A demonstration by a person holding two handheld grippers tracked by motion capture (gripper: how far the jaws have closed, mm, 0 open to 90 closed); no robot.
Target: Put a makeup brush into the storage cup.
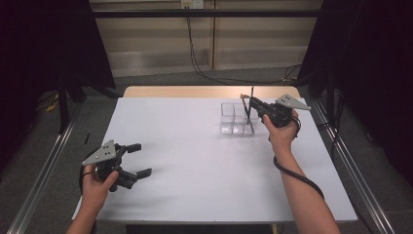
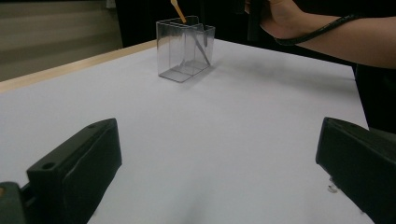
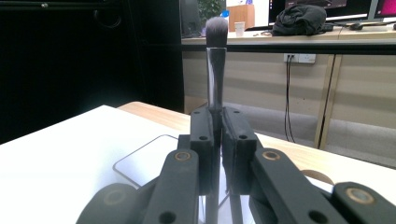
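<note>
Left gripper, near corner of the white table: held low over the surface in the person's left hand, jaws spread wide, nothing between them; bare tabletop shows between the two black jaws in the left gripper view.

Right hand, farther back on the right side: holds the right gripper above the table's far part, a black cable trailing along the forearm.

Right gripper jaws: clamped together on the handle of a makeup brush, upright, grey bristles uppermost.

Clear organizer, far right of the table: transparent, divided into compartments, directly under the gripped brush, whose lower end reaches down into it; which compartment cannot be told. A wooden stick leans out of its top.
</note>
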